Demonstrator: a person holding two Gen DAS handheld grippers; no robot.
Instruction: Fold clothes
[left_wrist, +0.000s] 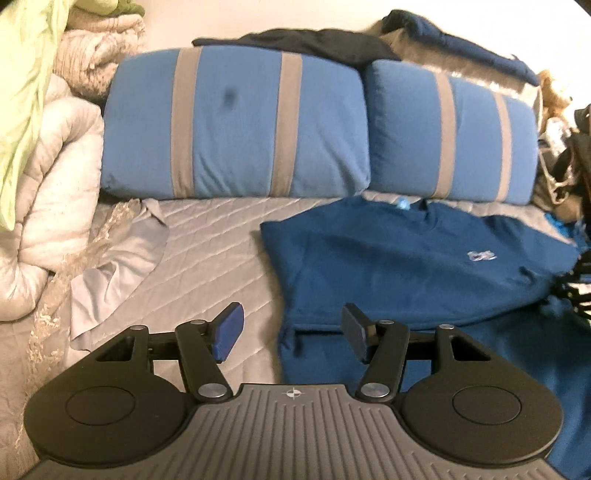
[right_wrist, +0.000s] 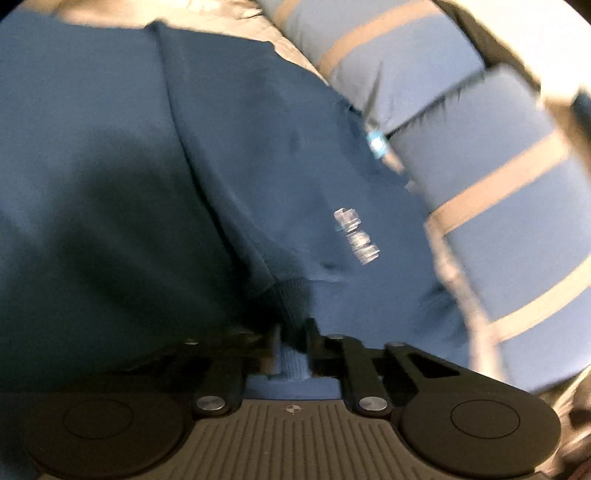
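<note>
A bed covered in a grey quilted bedspread (left_wrist: 221, 243) is carrying a dark blue sweatshirt (left_wrist: 406, 258), lying flat near two blue pillows with grey stripes (left_wrist: 236, 125) at its far edge, and a crumpled grey cloth (left_wrist: 114, 266) toward its left edge.

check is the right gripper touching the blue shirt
Touching. The right wrist view shows the right gripper shut on a ribbed fold of the blue shirt.

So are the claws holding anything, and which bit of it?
The right claw is shut on the blue sweatshirt, pinching its ribbed cuff. The left claw is open above the bed and holds nothing.
</note>
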